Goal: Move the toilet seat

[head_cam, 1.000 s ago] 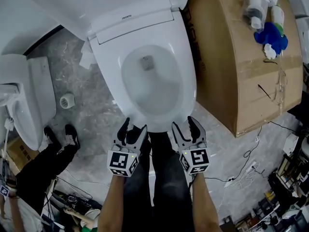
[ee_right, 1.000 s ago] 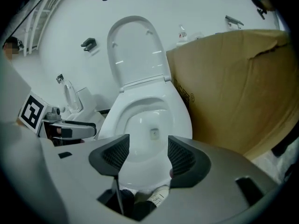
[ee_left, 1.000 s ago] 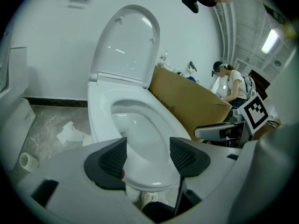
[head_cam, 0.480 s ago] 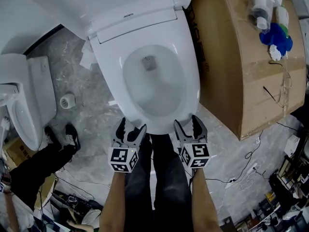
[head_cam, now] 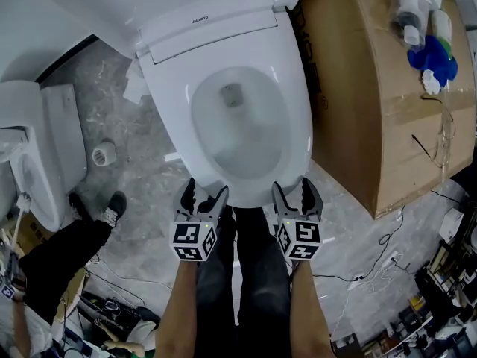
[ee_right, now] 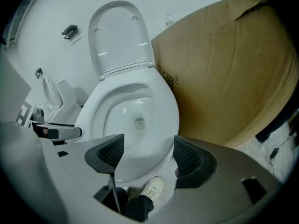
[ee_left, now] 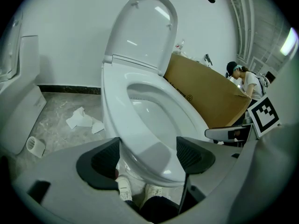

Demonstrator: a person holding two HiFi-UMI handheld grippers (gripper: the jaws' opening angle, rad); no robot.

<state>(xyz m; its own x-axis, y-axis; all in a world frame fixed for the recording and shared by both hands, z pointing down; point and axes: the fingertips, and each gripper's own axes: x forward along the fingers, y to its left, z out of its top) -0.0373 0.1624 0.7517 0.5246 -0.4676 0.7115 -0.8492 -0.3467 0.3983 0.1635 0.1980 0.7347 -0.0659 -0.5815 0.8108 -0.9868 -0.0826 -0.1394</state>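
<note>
Grey marble floor surrounds the lowered toilet seat, whose long axis runs straight away from you, as your left tongs and right tongs, both just opened wide and gripping nothing, flank its near lip, equally close.

The head view looks steeply down on the toilet seat; views from the left hand-held gripper and right hand-held gripper face it low, close (sharing its front rim).

Glossy smooth toilet seat, matt cardboard box, mottled grey stone-look floor
</note>
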